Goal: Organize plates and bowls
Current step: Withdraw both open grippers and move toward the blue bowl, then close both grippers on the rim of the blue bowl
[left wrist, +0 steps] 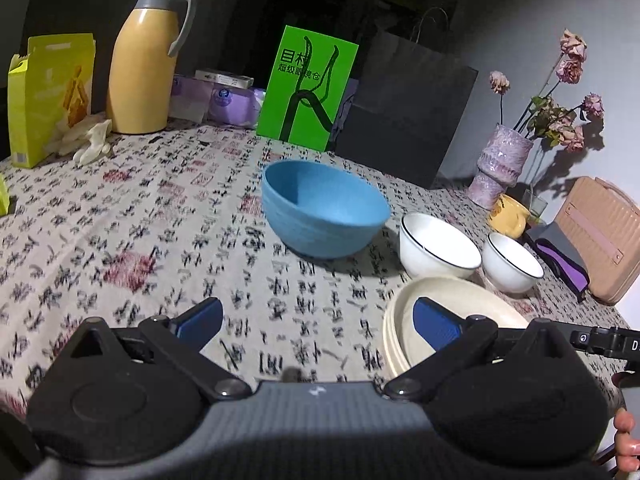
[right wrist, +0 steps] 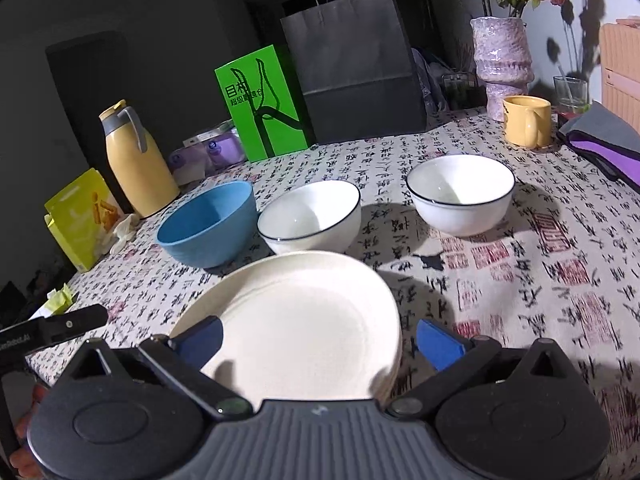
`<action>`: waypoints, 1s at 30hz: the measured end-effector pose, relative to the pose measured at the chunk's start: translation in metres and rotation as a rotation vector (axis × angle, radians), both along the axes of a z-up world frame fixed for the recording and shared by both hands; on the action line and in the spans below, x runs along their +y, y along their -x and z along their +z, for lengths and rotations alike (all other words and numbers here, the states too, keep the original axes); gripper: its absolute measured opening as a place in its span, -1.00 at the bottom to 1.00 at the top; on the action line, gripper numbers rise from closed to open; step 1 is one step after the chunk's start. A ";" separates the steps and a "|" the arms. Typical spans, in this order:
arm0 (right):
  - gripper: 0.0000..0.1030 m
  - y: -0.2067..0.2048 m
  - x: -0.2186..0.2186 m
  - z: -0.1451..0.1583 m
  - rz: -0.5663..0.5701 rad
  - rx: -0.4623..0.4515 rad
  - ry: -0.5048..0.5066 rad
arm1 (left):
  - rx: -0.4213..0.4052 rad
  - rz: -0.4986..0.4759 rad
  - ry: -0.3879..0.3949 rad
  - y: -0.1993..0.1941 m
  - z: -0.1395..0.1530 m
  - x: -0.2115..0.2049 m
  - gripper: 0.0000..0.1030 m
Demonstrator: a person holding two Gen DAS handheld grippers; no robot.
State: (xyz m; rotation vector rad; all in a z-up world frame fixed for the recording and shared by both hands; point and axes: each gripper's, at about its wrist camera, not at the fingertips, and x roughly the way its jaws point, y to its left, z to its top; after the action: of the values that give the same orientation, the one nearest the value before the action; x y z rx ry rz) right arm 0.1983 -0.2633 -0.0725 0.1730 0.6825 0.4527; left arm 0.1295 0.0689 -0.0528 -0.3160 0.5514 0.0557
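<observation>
Left gripper (left wrist: 318, 320): held low over the tablecloth with its blue-padded jaws spread wide; nothing is gripped between them.
Right gripper (right wrist: 318, 340): jaws likewise spread apart, empty, with the cream plates seen between and beneath the pads; whether a pad touches the rim cannot be told.
Cream plates (right wrist: 304, 320): stacked on the table directly ahead of the right gripper; two rims are seen at the stack's edge in the left wrist view (left wrist: 394, 336).
Near white bowl (right wrist: 310, 216): set upright just behind the plates, black-rimmed.
Far white bowl (right wrist: 460, 194): placed apart to the right of the first, upright.
Blue bowl (left wrist: 322, 210): set upright, just to the left of the near white bowl.
Tablecloth (left wrist: 140, 240): printed with calligraphy.
Back edge: a yellow thermos (left wrist: 146, 64), green box (left wrist: 306, 88), black paper bag (right wrist: 354, 72), vase (right wrist: 502, 54) and yellow mug (right wrist: 526, 120) are lined up.
</observation>
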 end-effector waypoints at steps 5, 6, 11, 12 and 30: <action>1.00 -0.020 0.011 0.008 -0.001 -0.003 0.031 | 0.004 -0.009 -0.002 -0.018 0.006 0.011 1.00; 1.00 -0.024 0.013 0.010 -0.003 -0.003 0.031 | 0.004 -0.009 0.000 -0.021 0.008 0.014 1.00; 1.00 -0.042 0.025 0.021 0.021 -0.009 0.054 | 0.002 -0.008 0.003 -0.038 0.018 0.024 1.00; 1.00 -0.045 0.029 0.024 0.028 -0.016 0.067 | 0.001 -0.013 0.002 -0.041 0.020 0.026 1.00; 1.00 -0.100 0.083 0.062 0.042 -0.085 0.194 | 0.065 -0.003 0.024 -0.106 0.045 0.061 1.00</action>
State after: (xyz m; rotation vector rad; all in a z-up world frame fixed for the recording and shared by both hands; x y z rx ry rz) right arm 0.2985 -0.1799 -0.0108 -0.0436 0.6430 0.4295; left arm 0.2359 0.1300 -0.0082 -0.3376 0.6169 0.0564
